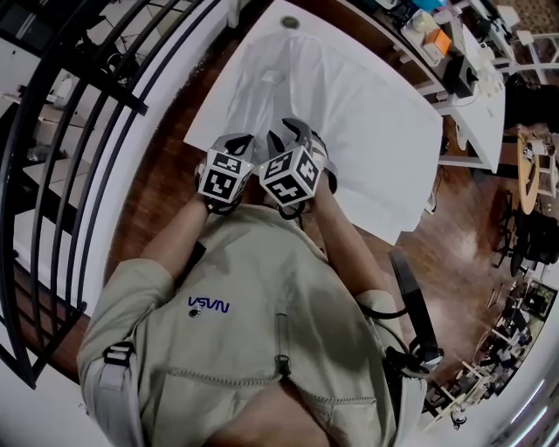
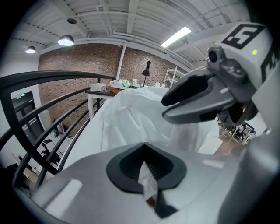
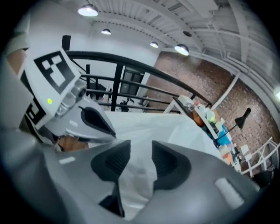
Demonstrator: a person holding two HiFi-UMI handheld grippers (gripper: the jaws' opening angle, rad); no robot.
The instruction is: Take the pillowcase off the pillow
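Observation:
A white pillow in its white pillowcase point(image 1: 358, 122) lies across a white table point(image 1: 262, 26). Both grippers sit side by side at the pillow's near edge. My left gripper point(image 1: 234, 144) is shut, and a fold of the pillowcase point(image 2: 148, 183) is pinched between its black pads point(image 2: 131, 164). To its right, my right gripper point(image 1: 299, 133) stands open; in the right gripper view loose white pillowcase fabric point(image 3: 138, 175) lies in the gap between its pads point(image 3: 166, 159) without being pressed. Rumpled cloth point(image 2: 131, 118) stretches ahead of the left jaws.
A black metal railing point(image 1: 79, 131) runs along the left of the table. Desks with clutter point(image 1: 454, 52) stand at the far right, beyond a strip of wooden floor point(image 1: 454, 209). The person's torso in a beige vest fills the near part of the head view.

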